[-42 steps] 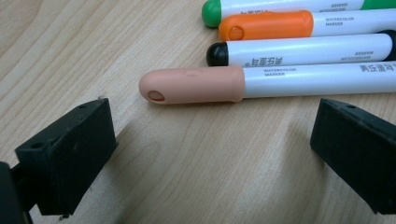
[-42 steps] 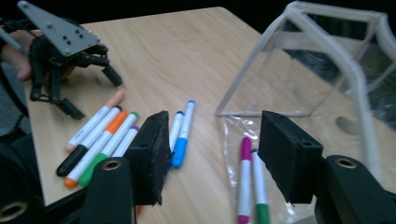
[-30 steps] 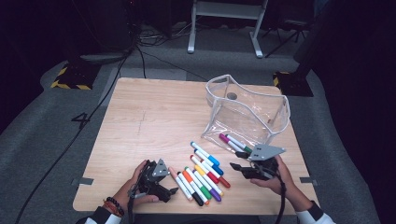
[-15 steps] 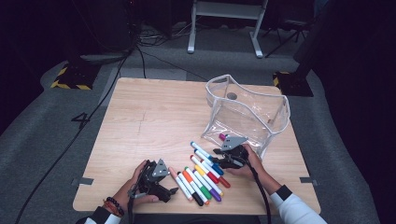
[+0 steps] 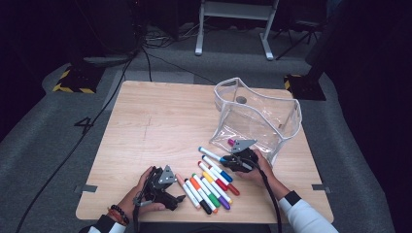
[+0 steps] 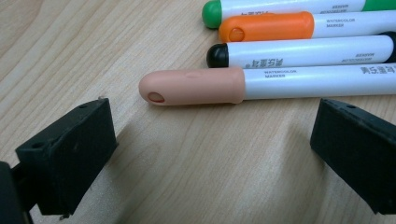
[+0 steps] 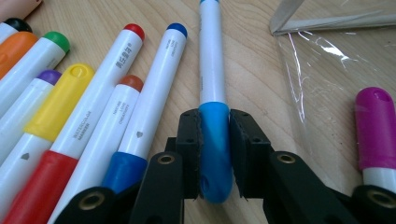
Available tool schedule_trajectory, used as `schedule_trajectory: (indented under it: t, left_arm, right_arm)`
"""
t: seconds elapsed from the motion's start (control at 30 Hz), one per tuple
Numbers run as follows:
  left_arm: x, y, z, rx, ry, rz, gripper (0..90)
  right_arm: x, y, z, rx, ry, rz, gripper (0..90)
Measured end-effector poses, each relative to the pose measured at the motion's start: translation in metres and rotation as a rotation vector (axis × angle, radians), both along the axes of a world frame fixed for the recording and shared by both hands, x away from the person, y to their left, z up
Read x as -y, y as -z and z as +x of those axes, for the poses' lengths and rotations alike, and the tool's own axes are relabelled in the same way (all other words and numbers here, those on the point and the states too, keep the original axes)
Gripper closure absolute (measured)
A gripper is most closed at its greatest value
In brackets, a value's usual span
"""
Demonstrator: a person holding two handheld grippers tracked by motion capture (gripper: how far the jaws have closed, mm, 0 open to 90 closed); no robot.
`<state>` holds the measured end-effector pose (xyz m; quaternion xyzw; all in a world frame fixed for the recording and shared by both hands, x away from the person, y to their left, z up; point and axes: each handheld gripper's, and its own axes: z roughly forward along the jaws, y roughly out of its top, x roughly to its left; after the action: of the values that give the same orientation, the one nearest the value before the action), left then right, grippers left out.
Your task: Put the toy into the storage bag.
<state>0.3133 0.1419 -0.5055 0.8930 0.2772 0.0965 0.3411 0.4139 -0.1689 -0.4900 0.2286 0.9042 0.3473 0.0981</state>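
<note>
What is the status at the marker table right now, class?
Right hand-held gripper shut on light blue marker. Left hand-held gripper open, beside peach marker. Clear pouch close by, path unobstructed.

Markers [image 5: 209, 187]: 11 by my count, i.e. 1 light-blue marker [image 7: 212, 88] betw. right gripper [image 5: 224, 159] jaws, 1 to their right, 9 left. 1 clear pouch [image 5: 257, 116]. 2 grippers incl. left gripper [image 5: 177, 201].

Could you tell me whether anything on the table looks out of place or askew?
One thing stands out: a magenta-capped marker lies apart from the row of markers, beside the clear pouch. The pouch stands upright, nothing looks damaged. The right claw is shut on the light-blue marker; the left claw is open.
</note>
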Motion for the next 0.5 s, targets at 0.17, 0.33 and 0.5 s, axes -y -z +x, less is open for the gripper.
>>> schedule_trajectory:
  t: [0.17,0.33,0.5]
  left_arm:
    - [0.0,0.0,0.0,0.0,0.0,0.0,0.4]
    - [0.0,0.0,0.0,0.0,0.0,0.0,0.4]
    - [0.0,0.0,0.0,0.0,0.0,0.0,0.4]
  right_arm:
    - [-0.001,-0.002,-0.003,0.027,-0.006,-0.017,75.5]
    - [0.002,-0.016,-0.008,0.068,-0.003,-0.006,75.5]
    - [0.006,-0.035,-0.017,0.104,-0.019,0.015,75.5]
